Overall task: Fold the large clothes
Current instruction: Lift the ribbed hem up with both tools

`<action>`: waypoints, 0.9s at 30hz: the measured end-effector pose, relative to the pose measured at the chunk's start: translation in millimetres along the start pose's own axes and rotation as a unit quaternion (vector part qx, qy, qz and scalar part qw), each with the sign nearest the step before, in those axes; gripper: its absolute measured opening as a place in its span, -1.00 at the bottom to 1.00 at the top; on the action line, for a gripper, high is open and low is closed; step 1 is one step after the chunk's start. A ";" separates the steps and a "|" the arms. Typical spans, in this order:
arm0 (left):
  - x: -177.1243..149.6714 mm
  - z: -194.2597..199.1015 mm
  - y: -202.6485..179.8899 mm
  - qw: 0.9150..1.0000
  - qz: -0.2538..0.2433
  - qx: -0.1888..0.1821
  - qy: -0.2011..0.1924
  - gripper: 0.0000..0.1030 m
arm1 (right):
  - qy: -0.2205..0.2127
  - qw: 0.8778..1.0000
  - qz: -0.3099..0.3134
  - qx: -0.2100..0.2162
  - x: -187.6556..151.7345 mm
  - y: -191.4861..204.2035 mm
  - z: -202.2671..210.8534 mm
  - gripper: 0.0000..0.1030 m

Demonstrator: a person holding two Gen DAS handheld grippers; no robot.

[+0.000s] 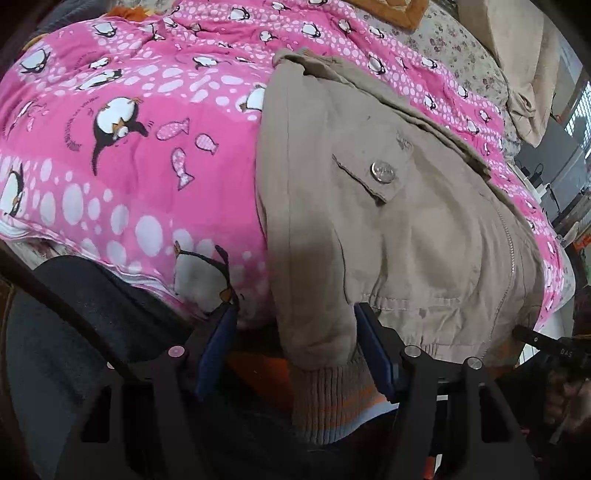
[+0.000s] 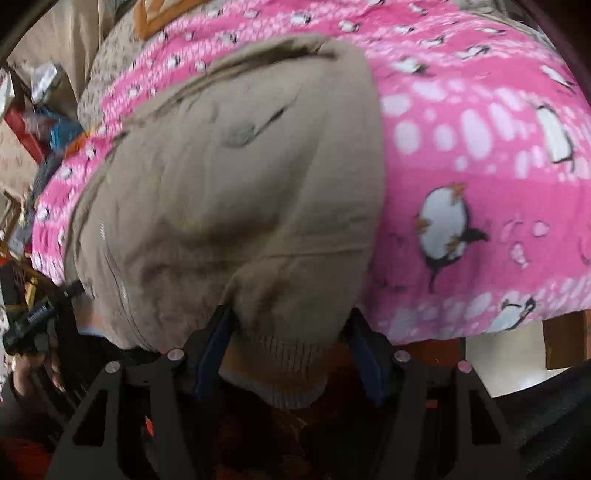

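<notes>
A beige jacket (image 1: 388,206) with a metal snap button and a front zipper lies on a pink penguin-print blanket (image 1: 122,155). Its sleeves are folded in along the sides. In the left wrist view the ribbed cuff (image 1: 328,391) of one sleeve hangs between my left gripper's (image 1: 293,325) spread blue fingers; nothing is clamped. In the right wrist view the jacket (image 2: 221,192) fills the middle, and the other ribbed cuff (image 2: 291,365) hangs between my right gripper's (image 2: 291,325) spread fingers, also unclamped. The pink blanket (image 2: 461,147) lies to the right.
The bed's front edge runs just ahead of both grippers. A floral sheet (image 1: 454,48) and an orange-trimmed pillow (image 1: 395,11) lie at the far end. Room clutter stands beyond the bed's side (image 2: 33,122). The other gripper's handle (image 1: 554,347) shows at the right edge.
</notes>
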State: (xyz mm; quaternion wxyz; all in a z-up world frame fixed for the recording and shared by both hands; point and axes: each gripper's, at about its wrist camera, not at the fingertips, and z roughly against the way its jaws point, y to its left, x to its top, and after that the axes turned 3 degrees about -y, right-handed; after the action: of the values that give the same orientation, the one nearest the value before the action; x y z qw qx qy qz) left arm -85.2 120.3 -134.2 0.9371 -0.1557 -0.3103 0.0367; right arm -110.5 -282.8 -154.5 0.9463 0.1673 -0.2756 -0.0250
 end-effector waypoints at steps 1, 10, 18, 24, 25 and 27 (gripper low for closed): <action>-1.2 -1.7 -0.1 1.000 0.000 0.000 0.005 -0.40 | -0.007 1.000 0.006 0.008 -0.4 2.1 3.5 -0.04; 11.5 79.8 -32.3 0.994 -0.061 -0.051 -0.070 -1.00 | -0.095 0.986 0.117 0.066 -7.0 46.5 102.3 -0.83; 27.0 193.2 -41.1 0.975 -0.059 -0.113 -0.181 -1.00 | -0.228 0.956 0.144 0.115 7.0 54.0 220.4 -0.84; 48.1 231.5 -59.4 0.953 -0.070 -0.113 -0.271 -1.00 | -0.305 0.930 0.165 0.120 23.6 60.9 275.1 -0.84; 55.8 227.7 -60.6 0.953 -0.069 -0.106 -0.275 -1.00 | -0.314 0.928 0.166 0.114 31.2 61.9 272.7 -0.84; 81.5 213.6 -67.7 0.954 -0.071 -0.092 -0.276 -1.00 | -0.326 0.925 0.165 0.103 46.8 63.7 264.4 -0.83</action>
State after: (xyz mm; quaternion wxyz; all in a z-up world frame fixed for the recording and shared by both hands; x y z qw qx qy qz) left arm -148.2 127.0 95.7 0.7968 -0.2026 -0.5691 -0.0167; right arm -213.8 -309.3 100.0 0.7726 0.1988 -0.5934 0.1067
